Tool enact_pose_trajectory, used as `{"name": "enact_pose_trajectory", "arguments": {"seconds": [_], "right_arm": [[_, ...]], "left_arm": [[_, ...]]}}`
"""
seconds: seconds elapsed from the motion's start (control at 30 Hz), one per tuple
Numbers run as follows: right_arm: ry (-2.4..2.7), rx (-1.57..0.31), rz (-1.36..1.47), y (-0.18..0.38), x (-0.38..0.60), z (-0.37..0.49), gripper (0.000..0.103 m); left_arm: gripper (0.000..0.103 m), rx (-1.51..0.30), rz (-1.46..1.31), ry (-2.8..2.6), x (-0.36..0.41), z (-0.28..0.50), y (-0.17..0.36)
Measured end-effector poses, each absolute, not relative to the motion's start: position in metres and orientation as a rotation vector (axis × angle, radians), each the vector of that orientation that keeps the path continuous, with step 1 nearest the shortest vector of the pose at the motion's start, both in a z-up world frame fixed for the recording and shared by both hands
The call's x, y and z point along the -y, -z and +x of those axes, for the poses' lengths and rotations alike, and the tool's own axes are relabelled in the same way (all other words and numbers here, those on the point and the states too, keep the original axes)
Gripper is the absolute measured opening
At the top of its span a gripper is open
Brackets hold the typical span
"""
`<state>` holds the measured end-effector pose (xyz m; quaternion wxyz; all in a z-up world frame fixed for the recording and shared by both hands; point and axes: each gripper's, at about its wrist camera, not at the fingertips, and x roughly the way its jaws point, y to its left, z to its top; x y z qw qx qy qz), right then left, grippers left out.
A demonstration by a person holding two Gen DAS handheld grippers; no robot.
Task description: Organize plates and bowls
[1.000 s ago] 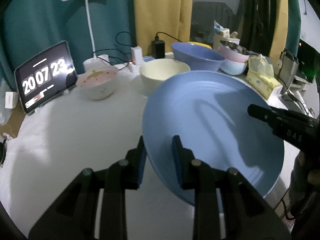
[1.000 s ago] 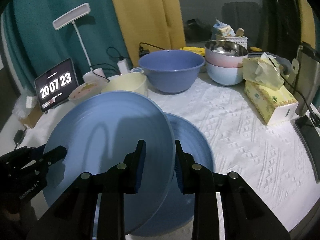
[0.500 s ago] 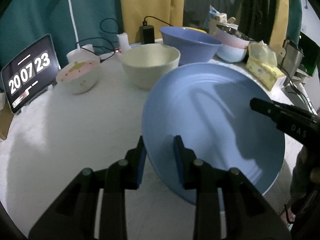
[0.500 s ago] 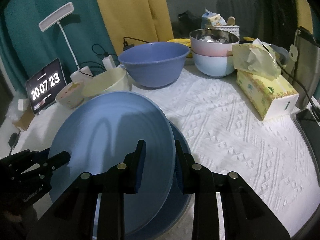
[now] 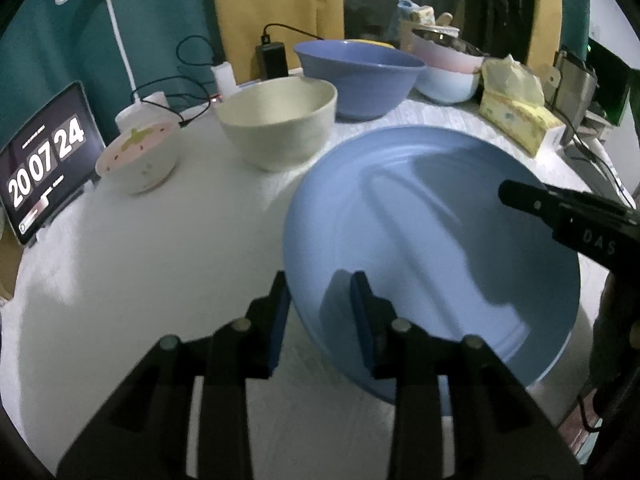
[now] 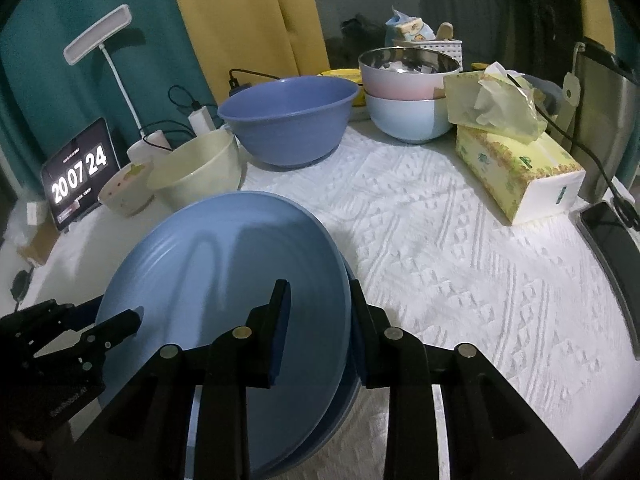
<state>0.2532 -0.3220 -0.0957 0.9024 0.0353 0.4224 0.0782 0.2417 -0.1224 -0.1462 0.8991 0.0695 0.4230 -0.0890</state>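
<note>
The blue plate (image 5: 432, 240) has been lowered onto the second plate (image 6: 348, 392) for stacking, its rim between the opening jaws of the left gripper (image 5: 320, 320) and gripped by the right gripper (image 6: 318, 332).

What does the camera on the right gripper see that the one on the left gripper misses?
Only the right view shows a second blue plate under the top one, and a dark phone at the table's edge. Only the left view shows the black charger by the curtain. Both show the top blue plate, with each gripper straddling its rim, the cream bowl, the big blue bowl, the clock and the tissue box.
</note>
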Motion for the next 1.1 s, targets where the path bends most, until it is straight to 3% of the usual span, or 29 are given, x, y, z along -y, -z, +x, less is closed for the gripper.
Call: {"name": "enact_pose_trajectory", "arguments": {"seconds": [0.13,0.37,0.43,0.5,1.1], "right_arm": [[-0.151,-0.872,0.076,0.093,0.322,0.251,0.033],[-0.147,-0.86,0.067,0.085,0.319,0.248,0.041],[-0.125,-0.846,0.056,0.082,0.318,0.246,0.051],[-0.117,-0.826,0.054,0.078,0.32,0.245,0.055],[-0.102,-0.873,0.087,0.096,0.332,0.253,0.055]], "left_arm": [[0.045,-0.872,0.121,0.19,0.118,0.24,0.143],[0.046,-0.855,0.105,0.173,0.111,0.236,0.138],[0.046,-0.854,0.104,0.166,0.108,0.237,0.137],[0.046,-0.853,0.102,0.16,0.106,0.237,0.137],[0.046,-0.883,0.082,0.16,0.11,0.253,0.151]]}}
